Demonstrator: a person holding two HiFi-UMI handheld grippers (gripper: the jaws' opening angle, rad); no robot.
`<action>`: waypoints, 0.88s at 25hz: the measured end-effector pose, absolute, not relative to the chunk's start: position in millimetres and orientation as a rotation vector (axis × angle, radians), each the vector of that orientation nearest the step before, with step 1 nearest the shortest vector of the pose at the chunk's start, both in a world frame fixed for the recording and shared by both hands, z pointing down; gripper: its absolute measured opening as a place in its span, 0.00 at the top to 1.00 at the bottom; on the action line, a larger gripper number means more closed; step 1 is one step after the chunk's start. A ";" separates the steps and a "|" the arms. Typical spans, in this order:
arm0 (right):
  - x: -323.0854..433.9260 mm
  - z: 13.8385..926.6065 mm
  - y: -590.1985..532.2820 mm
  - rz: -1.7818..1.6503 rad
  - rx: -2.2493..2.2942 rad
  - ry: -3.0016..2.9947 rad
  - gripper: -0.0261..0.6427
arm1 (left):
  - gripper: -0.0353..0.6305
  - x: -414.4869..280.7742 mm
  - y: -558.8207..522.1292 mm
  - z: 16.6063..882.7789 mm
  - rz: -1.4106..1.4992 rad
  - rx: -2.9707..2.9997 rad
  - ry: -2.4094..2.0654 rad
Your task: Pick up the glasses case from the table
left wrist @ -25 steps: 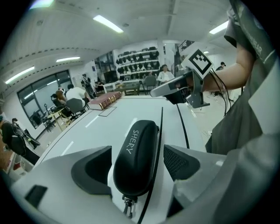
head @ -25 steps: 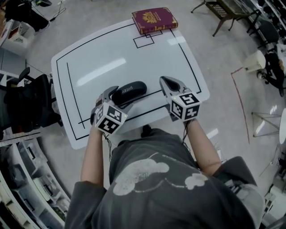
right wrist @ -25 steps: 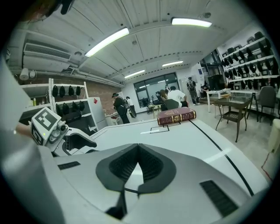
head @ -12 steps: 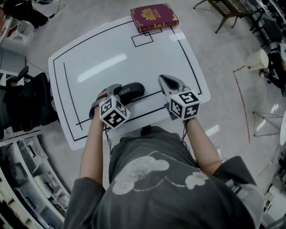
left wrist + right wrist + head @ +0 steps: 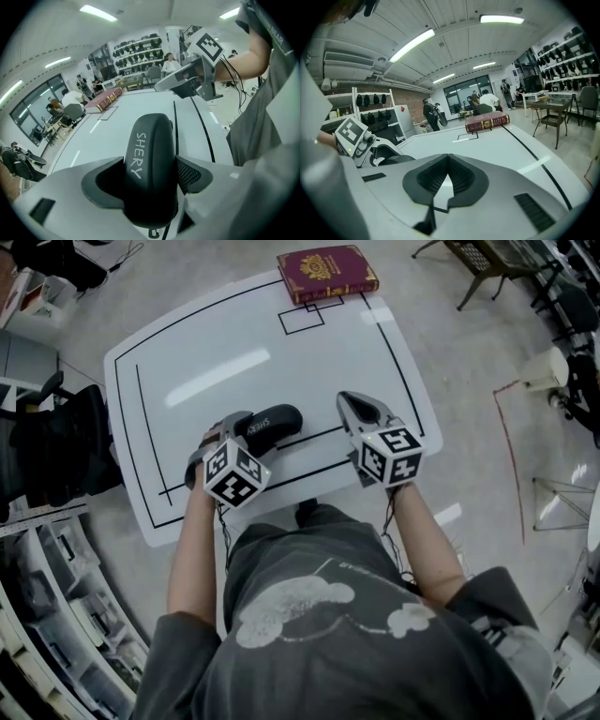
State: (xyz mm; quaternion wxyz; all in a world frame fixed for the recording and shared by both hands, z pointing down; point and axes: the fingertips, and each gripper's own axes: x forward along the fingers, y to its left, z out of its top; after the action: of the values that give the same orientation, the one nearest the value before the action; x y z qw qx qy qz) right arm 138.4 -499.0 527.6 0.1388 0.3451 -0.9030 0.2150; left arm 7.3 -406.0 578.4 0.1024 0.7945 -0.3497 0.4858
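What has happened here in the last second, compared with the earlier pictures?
The left gripper moved forward over the near end of the glasses case; its jaws now straddle it and are closing, not yet clearly gripping. The case, the red book and the shut right gripper stayed put.

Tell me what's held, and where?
Nothing yet: left gripper is closing its jaws around the near end of the glasses case; right gripper shut, empty.

Head view looks steeply down; both gripper views skim low across the shared table (image 5: 234,343).
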 end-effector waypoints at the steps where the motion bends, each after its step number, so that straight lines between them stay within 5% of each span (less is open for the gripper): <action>1: 138.2 526.5 -498.5 0.625 0.998 -2.613 0.96 | 0.45 6.4 -406.1 573.6 1.418 2.347 -1.055; 22: 90.2 497.4 -422.5 0.582 0.992 -2.623 0.96 | 0.45 -59.0 -335.1 503.8 1.066 2.355 -1.357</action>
State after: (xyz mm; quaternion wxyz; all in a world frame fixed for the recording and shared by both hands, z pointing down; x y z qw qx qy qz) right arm 90.2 -422.5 497.4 0.1381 0.3429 -0.9071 0.2014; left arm -59.0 -335.1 503.8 0.1110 0.8016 -0.4619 0.3629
